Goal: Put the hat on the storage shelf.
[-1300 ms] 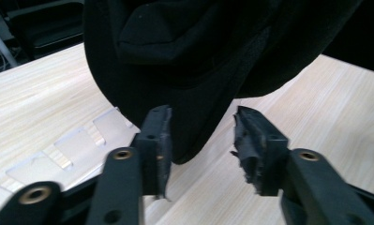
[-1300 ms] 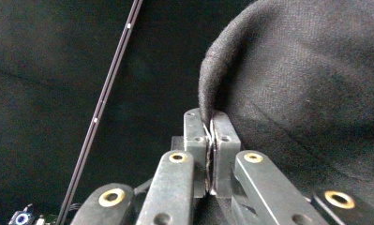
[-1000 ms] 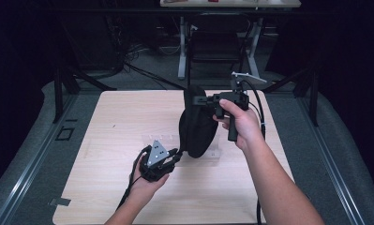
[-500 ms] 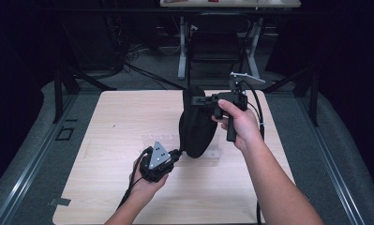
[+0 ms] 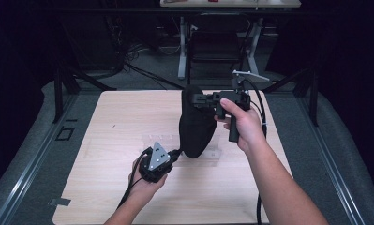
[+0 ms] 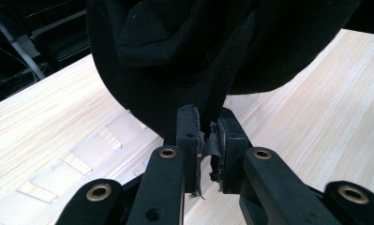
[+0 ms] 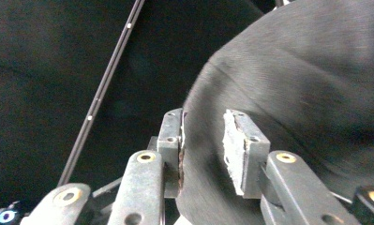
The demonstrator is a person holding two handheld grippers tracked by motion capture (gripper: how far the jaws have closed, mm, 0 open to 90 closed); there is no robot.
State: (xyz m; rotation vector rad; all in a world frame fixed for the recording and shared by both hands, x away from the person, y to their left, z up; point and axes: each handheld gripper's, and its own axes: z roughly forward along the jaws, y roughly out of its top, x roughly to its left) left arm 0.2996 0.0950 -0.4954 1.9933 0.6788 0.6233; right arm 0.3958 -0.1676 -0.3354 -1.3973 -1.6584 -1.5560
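1. The black soft fabric cap (image 5: 196, 124) hangs upright over the pale wooden desk (image 5: 109, 126); the left gripper (image 6: 207, 150) has its jaws clamped on the lower strap.
2. The right gripper (image 7: 203, 145), at the cap's top, has just been opening; fabric lies loosely between its jaws.
3. Best keep the left pinch firm; draw the right clear slowly, avoiding snags.

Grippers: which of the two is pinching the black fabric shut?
The left gripper, clamping the black fabric's lower edge; the right gripper's jaws have just been opening.
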